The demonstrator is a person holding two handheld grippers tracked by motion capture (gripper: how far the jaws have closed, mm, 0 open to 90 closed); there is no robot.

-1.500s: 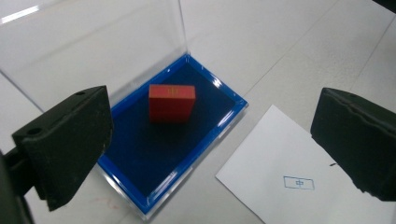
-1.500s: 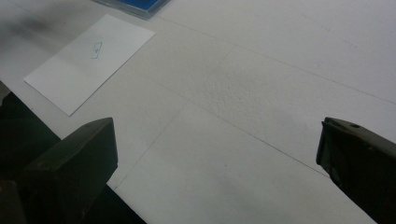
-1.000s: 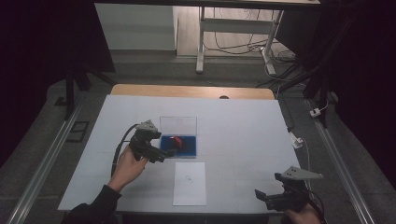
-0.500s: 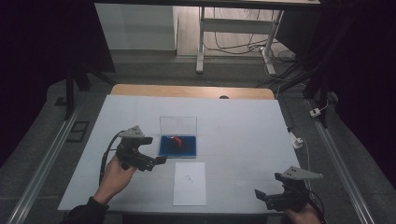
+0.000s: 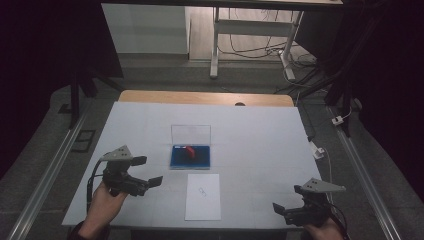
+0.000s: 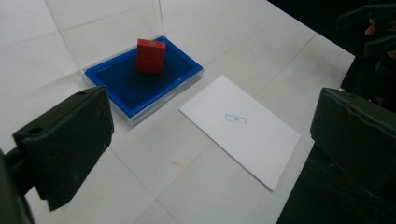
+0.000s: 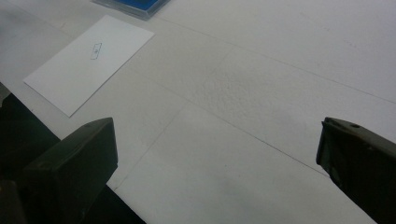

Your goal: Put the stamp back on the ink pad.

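A small red block (image 5: 191,151) (image 6: 150,55) stands in a shallow blue tray (image 5: 176,161) (image 6: 121,88) whose clear lid is raised behind it, mid-table. A white sheet of paper (image 5: 203,196) (image 6: 240,129) (image 7: 88,62) with a small printed mark lies just in front of the tray. My left gripper (image 5: 148,172) (image 6: 210,149) hovers open at the front left, apart from the tray, jaws wide with nothing between them. Near the front right corner my right gripper (image 5: 280,209) (image 7: 217,172) is open over bare table, also holding nothing.
The white table cover (image 5: 260,145) ends at a front edge close to both hands. A wooden strip (image 5: 205,98) runs along the far edge. Metal rails (image 5: 45,170) flank the table. Cables and a white plug (image 5: 316,150) lie at the right side.
My left gripper has drawn back from the tray toward the front left, leaving the red block in the tray. The right gripper has stayed put.
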